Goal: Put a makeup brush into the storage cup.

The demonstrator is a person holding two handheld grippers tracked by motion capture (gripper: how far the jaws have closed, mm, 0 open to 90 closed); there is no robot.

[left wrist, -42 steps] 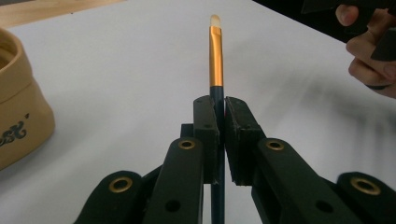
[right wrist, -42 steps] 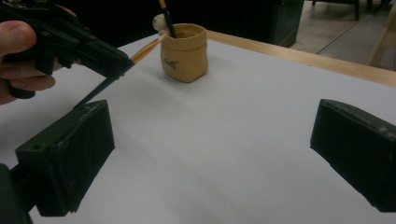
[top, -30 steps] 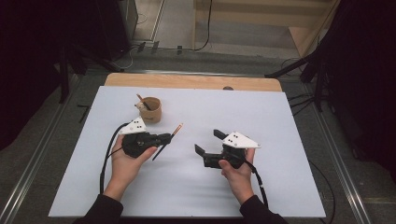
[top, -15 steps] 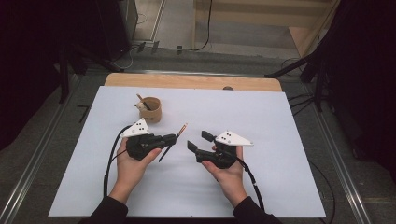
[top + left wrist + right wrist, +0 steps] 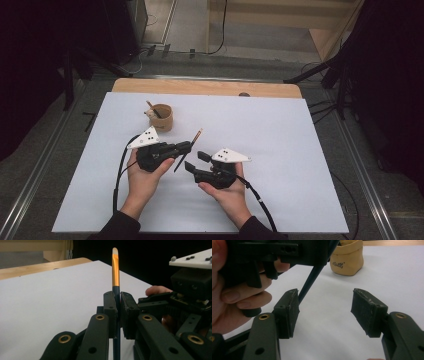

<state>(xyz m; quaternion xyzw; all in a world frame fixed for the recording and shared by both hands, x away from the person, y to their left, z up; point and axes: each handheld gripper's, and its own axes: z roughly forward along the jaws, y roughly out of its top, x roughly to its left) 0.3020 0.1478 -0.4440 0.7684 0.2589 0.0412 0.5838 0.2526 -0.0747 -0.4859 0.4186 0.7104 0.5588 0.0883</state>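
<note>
My left gripper [image 5: 186, 146] is shut on a thin brush [image 5: 196, 136] with a dark handle, an orange ferrule [image 5: 115, 267] and a pale tip. The brush slants up between the tight pads [image 5: 110, 310]. My right gripper [image 5: 195, 161] sits just right of it, open, and its jaws have just been closing. In the right gripper view the dark handle [image 5: 312, 280] comes down to the inner edge of the left-hand pad [image 5: 289, 312]. Neither pad presses on it and the gap [image 5: 324, 312] holds nothing.
A tan cup [image 5: 161, 117] with a stick in it stands on the white sheet [image 5: 300, 150] behind my left gripper, also seen as the tan cup [image 5: 347, 257] beyond my right jaws. A wooden strip [image 5: 200, 87] edges the far side.
My right gripper has moved left toward the brush and its jaws have narrowed. The left hand with the brush has barely moved.
</note>
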